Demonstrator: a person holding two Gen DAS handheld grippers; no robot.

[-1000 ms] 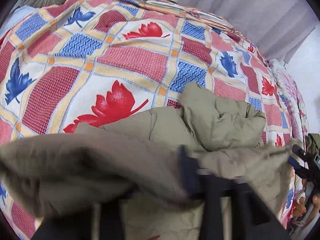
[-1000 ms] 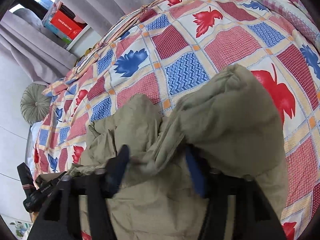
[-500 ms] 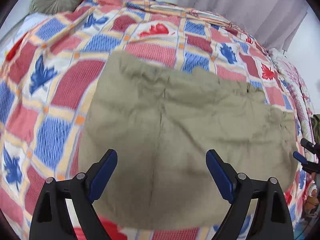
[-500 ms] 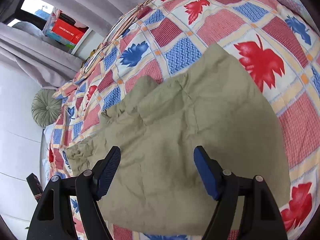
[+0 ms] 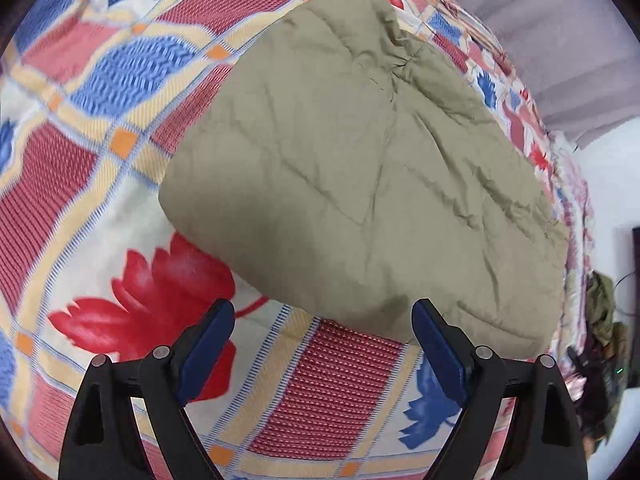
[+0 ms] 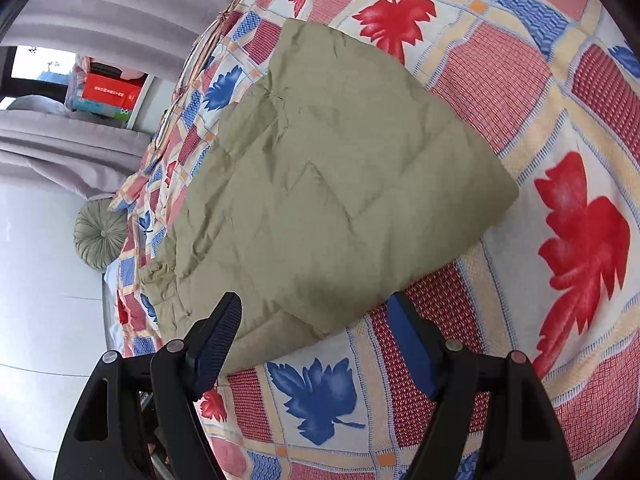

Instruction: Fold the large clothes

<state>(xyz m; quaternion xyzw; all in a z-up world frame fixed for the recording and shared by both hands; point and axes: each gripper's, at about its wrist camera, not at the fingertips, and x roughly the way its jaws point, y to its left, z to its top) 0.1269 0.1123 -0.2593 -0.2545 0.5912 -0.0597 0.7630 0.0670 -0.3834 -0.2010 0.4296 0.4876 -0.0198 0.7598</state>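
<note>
The folded khaki garment [image 5: 360, 168] lies flat on the patterned bed [image 5: 80, 160]. The left gripper [image 5: 324, 334] and right gripper [image 6: 316, 332] both hover wide apart, holding nothing.

Left gripper [image 5: 323, 318]: jaws spread wide, nothing between them, pads pressing on nothing. Blue pads face each other across the gap; one fingertip [image 5: 224, 312] sits at lower left of the left wrist view, the other at lower right. Black finger arms with round pivot pins rise from the bottom edge. Gripper angled steeply downward. Right gripper [image 6: 316, 310]: jaws also apart, somewhat narrower, empty. Its ribbed blue fingertip [image 6: 230, 308] is sharp in the right wrist view. Also pitched downward. No hand or sleeve visible in either view.
</note>
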